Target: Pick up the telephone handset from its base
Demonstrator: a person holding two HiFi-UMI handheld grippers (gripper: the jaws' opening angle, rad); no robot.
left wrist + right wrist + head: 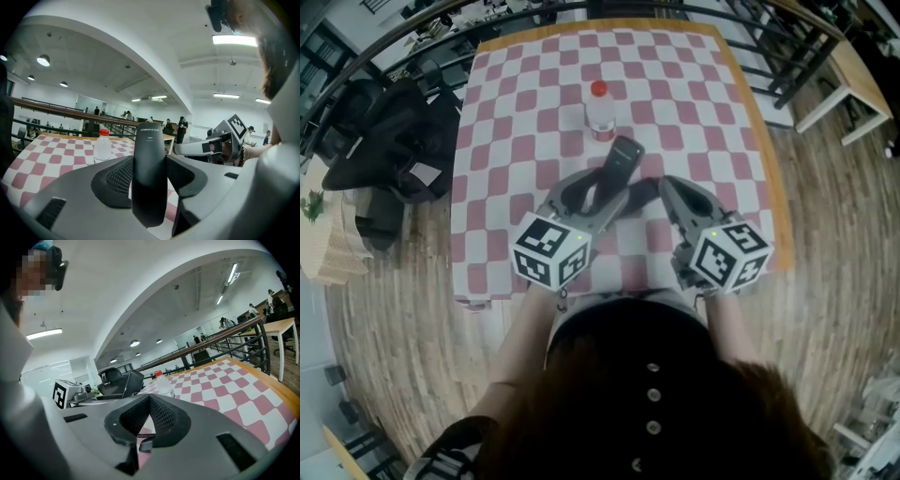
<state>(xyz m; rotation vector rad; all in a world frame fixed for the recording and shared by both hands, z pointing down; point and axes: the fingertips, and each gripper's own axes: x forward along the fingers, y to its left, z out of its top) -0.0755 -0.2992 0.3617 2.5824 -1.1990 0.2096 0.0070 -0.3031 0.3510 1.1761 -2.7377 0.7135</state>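
The black telephone handset (620,161) (149,173) stands tilted above the red-and-white checked tablecloth (694,84). My left gripper (606,200) (149,180) is shut on its lower half, and its upper end sticks out past the jaws. My right gripper (666,187) (149,401) is close on the right with its jaws together and nothing between them. Beneath those jaws, the right gripper view shows a piece of coiled cord (139,434). A dark shape (643,192) lies between the two grippers. The base is hidden under the grippers.
A clear plastic bottle with a red cap (600,112) (102,146) (164,386) stands on the table just beyond the handset. Black bags (394,141) lie on the floor at the left. A dark railing (787,56) runs behind the table, and its wooden edge (766,159) is on the right.
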